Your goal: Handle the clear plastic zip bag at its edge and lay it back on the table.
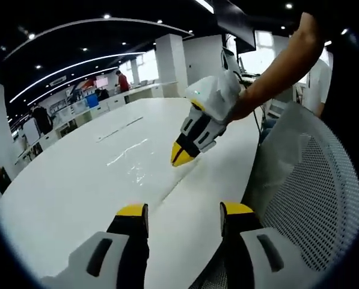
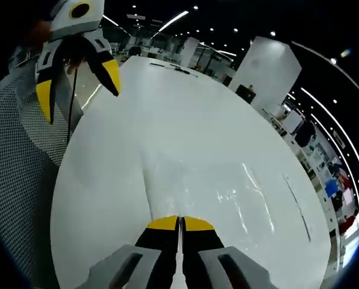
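The zip bag (image 2: 227,192) is clear thin plastic, glossy, with wrinkles that catch the light. The table (image 2: 185,114) is white, smooth and a little shiny. The chair back (image 1: 311,198) is white mesh. The grippers' shells look like hard plastic, white, black and yellow.

No legible text, labels, brands, numbers or signs; distant wall screens too blurred to read.

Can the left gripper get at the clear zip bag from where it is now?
Probably yes: the left gripper is open above the bare table, with nothing between it and the clear zip bag ahead. The right gripper is at the bag's near edge.
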The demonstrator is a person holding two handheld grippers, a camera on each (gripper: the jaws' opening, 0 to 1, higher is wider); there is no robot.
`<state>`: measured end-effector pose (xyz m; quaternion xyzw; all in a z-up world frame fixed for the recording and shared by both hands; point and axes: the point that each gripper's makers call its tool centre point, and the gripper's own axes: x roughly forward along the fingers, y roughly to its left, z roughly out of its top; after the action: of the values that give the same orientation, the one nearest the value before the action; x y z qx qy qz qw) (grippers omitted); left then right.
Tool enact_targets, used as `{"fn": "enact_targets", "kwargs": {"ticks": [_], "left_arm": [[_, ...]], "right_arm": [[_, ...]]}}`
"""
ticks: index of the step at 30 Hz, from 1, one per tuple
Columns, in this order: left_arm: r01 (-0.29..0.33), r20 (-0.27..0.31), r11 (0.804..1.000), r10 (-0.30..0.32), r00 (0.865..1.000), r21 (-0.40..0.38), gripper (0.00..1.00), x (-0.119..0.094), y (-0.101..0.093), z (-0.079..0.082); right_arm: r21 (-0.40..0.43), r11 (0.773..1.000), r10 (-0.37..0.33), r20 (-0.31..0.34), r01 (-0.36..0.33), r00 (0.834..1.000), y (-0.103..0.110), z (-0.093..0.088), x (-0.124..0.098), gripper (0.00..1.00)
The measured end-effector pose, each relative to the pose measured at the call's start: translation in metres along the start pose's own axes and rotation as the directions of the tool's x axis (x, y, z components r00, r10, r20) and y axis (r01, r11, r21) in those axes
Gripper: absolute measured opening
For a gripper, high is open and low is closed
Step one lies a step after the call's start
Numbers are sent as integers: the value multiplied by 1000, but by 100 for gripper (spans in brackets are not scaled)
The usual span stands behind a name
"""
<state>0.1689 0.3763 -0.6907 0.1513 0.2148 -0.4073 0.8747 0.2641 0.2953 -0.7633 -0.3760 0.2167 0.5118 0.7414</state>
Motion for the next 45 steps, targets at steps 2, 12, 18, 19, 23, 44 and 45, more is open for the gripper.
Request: {"fn": "enact_targets", "kwargs": {"ticks": [2,12,18,19,23,44,45], "left_arm": [[6,3,1000,-6,1000,-9,46,0,0,-1],[17,-6,1000,-17,1000,-9,50,2,-1,-4],[13,9,1000,-13,1000,-15,53,2,1,-1],[13,16,1000,-13,1000,-21,54,2,1,0],[12,45,998,-9,999,-59,57,0,3,5],[-40,168,991,61,984,-124,75,-10,12,31],[-48,170,991,68,983,-121,77,-10,13,31]], "right_arm": [[17,1000,14,3,-14,1000,3,-1,1,2],[200,979,-60,59,47,996,-1,-1,-19,17],[324,943,-108,70,80,992,-2,-5,-44,34],[336,938,-116,74,85,990,-3,-6,-46,36],[355,928,-154,98,110,983,-2,-6,-66,42],[515,827,-304,77,223,950,3,-45,-145,80],[520,824,-308,76,226,948,5,-46,-147,80]]}}
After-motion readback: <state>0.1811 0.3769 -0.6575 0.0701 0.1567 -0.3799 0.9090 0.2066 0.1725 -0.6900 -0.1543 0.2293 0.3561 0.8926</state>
